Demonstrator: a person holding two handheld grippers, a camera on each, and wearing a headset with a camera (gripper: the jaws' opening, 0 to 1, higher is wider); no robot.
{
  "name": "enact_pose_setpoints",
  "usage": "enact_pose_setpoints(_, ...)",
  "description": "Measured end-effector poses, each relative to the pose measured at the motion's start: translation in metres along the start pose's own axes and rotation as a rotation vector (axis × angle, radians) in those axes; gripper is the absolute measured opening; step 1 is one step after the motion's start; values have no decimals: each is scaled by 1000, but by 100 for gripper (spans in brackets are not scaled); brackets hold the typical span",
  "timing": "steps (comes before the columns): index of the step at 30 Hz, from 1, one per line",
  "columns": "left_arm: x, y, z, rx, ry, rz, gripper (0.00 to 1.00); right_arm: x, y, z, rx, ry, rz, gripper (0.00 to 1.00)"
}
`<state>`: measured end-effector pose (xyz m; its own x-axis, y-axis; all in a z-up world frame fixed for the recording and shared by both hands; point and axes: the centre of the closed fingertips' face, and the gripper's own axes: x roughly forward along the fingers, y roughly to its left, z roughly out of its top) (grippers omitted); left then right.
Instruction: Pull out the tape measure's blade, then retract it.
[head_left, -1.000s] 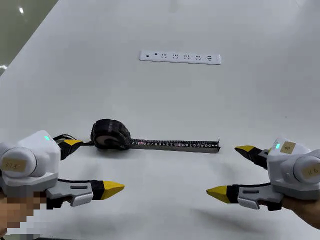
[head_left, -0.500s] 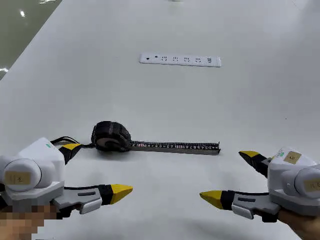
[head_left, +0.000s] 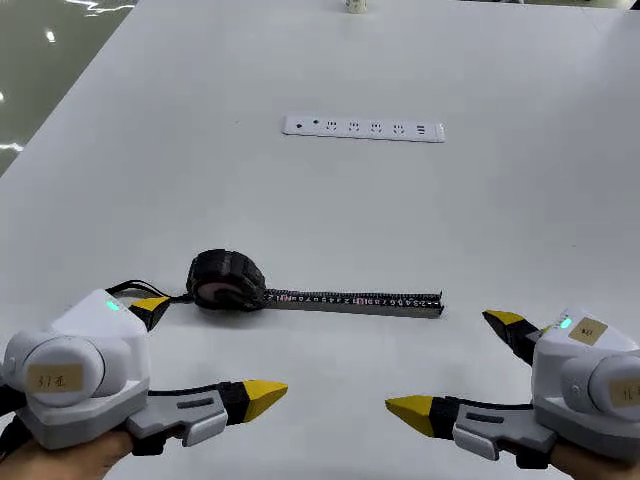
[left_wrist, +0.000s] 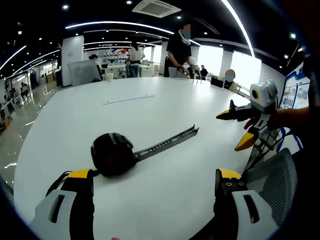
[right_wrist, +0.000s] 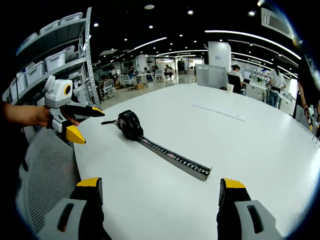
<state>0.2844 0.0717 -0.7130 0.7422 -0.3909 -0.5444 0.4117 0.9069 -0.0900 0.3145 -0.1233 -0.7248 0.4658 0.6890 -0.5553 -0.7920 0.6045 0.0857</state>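
Note:
A black tape measure (head_left: 225, 281) lies on the white table (head_left: 330, 215), its blade (head_left: 355, 300) pulled out to the right and resting flat. The case (left_wrist: 113, 154) sits just ahead of my left gripper (left_wrist: 154, 181), which is open with nothing between its yellow-tipped fingers. My left gripper (head_left: 208, 350) hovers near the table's front left. My right gripper (head_left: 462, 366) is open at the front right, apart from the blade's hooked end (right_wrist: 204, 173). The tape measure (right_wrist: 131, 124) and my right gripper (right_wrist: 159, 188) are a blade's length apart.
A white power strip (head_left: 363, 128) lies further back on the table. A black wrist strap (head_left: 135, 290) trails left from the case. A mesh chair (left_wrist: 277, 180) stands by the table edge. People (left_wrist: 181, 47) stand at the far end of the room.
Both grippers have drifted toward the near edge and slightly inward. The camera tilted, shifting the view. The tape measure and its pulled-out blade have stayed put.

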Motion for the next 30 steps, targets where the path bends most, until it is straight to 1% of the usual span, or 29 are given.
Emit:
enact_pose_setpoints(3,-2,2,-1,-11,7,17,99,-2,0,3,25,0,-20,98)
enact_pose_setpoints(7,-5,3,1,-34,8,34,99,-2,4,5,39,-1,-21,99)
enact_pose_setpoints(11,-7,2,4,-34,4,48,99,-3,9,5,45,12,-24,99)
enact_pose_setpoints(15,-9,2,6,-41,6,65,99,-5,11,12,72,-3,-34,99)
enact_pose_setpoints(21,-11,-1,7,-62,9,83,99,-5,15,15,83,-2,-32,99)
enact_pose_setpoints(30,-12,1,7,-58,8,107,99,-7,17,18,92,-6,-41,99)
